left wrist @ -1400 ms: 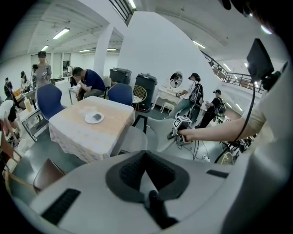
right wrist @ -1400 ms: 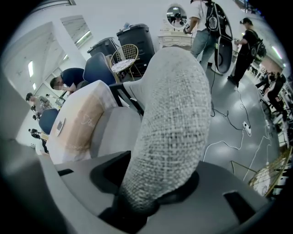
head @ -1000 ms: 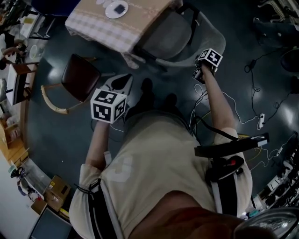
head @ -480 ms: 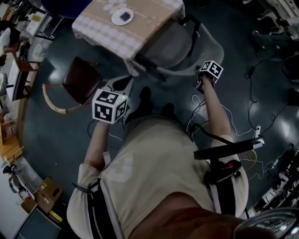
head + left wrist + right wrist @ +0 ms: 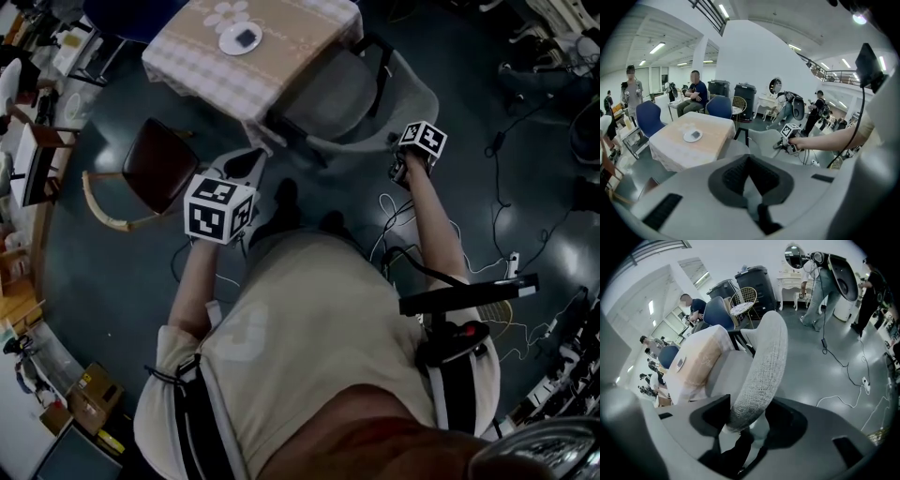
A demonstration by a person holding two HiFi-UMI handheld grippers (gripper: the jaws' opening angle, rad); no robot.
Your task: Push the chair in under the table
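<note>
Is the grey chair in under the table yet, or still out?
Mostly out: only the grey chair's seat front meets the table's cloth edge; its backrest stands clear, clamped in the right gripper.

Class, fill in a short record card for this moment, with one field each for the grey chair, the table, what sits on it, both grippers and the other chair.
Grey chair: seat close against the table's cloth, backrest out toward the person
Table: covered by a checked cloth
On the table: white plate
Right gripper: jaws on the grey chair's backrest rim
Left gripper: jaws look together, nothing between them, apart from the chair
Other seat: brown chair, standing clear of the table
</note>
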